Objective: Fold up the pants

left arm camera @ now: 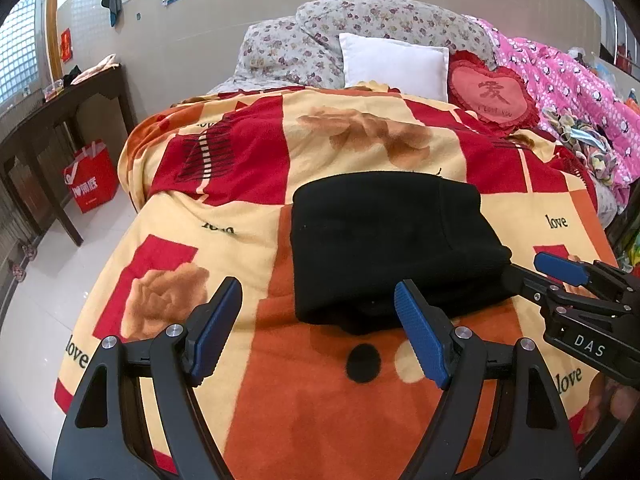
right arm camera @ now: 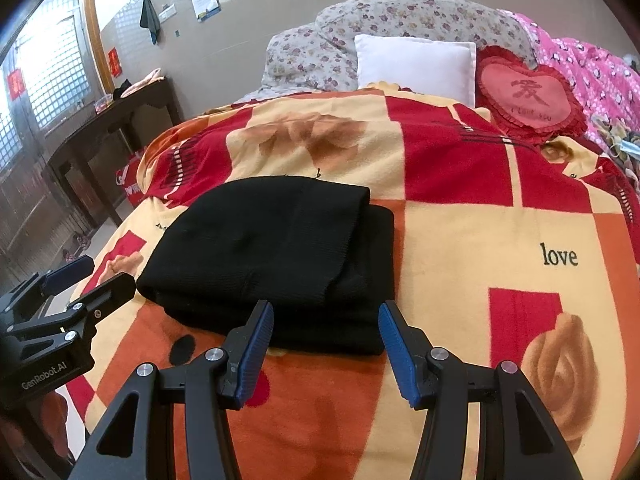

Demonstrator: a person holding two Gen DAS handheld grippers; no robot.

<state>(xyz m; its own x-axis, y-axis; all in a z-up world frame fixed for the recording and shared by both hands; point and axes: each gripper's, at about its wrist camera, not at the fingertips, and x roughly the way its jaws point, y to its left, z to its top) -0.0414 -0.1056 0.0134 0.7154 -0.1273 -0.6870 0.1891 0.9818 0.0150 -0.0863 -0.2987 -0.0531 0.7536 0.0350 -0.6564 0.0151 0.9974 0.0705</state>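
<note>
With both the left gripper [left arm camera: 318,322] and right gripper [right arm camera: 326,344] wide open and empty, we judge the pants [right arm camera: 276,256], folded on the bed's blanket [right arm camera: 500,232], need only a final tidy.

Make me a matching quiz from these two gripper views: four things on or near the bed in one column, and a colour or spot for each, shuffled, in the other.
Things:
1. pants
2. square pillow
3. heart cushion
4. shopping bag

Descriptions:
A. red, on the floor beside the bed
B. white, at the head of the bed
C. black, folded on the blanket
D. red, ruffled edge, right of the white one

Pairs: 1-C, 2-B, 3-D, 4-A
</note>
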